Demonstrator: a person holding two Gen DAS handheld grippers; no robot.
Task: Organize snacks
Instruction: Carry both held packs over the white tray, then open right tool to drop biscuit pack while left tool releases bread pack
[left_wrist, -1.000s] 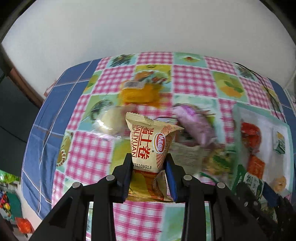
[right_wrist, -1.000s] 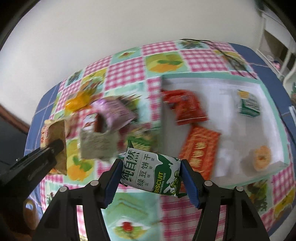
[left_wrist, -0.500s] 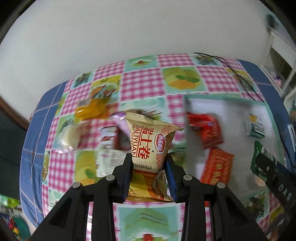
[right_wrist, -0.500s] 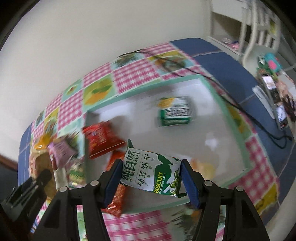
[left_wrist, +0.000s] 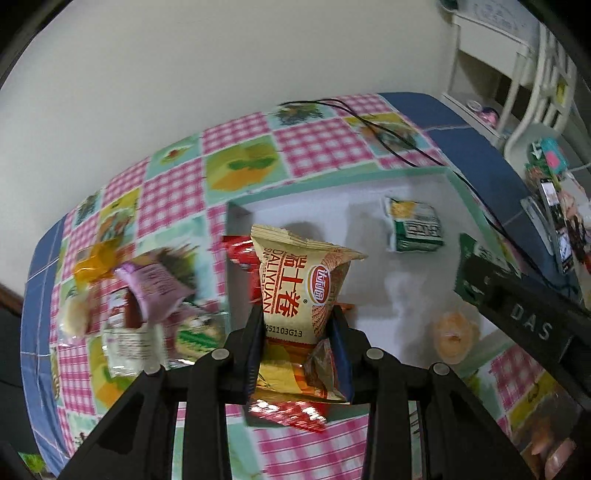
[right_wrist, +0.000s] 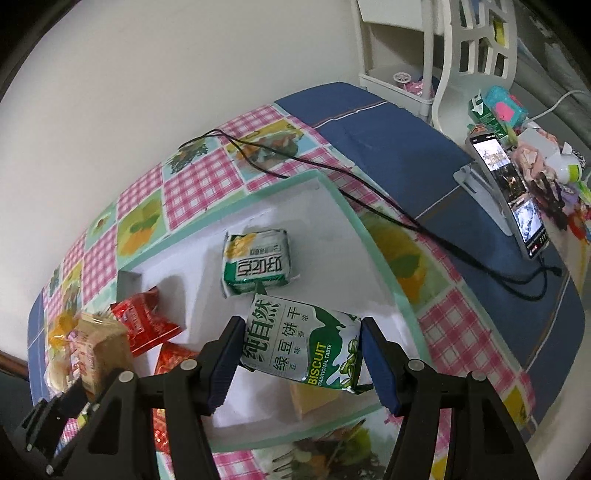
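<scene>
My left gripper (left_wrist: 297, 325) is shut on a beige Daliyuan snack packet (left_wrist: 301, 288), held over the left part of the white tray (left_wrist: 332, 188). My right gripper (right_wrist: 299, 349) is shut on a green-and-white biscuit packet (right_wrist: 301, 345) above the tray's (right_wrist: 343, 206) middle. In the tray lie a green biscuit packet (right_wrist: 256, 262), red packets (right_wrist: 144, 325) and a round yellow cake (left_wrist: 454, 334). The right gripper with its packet shows at the right of the left wrist view (left_wrist: 476, 269).
Loose snacks lie left of the tray on the checked tablecloth: a purple packet (left_wrist: 155, 288), an orange one (left_wrist: 96, 262) and others. A black cable (right_wrist: 369, 199) runs past the tray's far corner. A phone on a stand (right_wrist: 509, 192) and clutter are at the right.
Both grippers have swung to the right with their packets, from over the loose snack pile to over the white tray. Both stay shut.
</scene>
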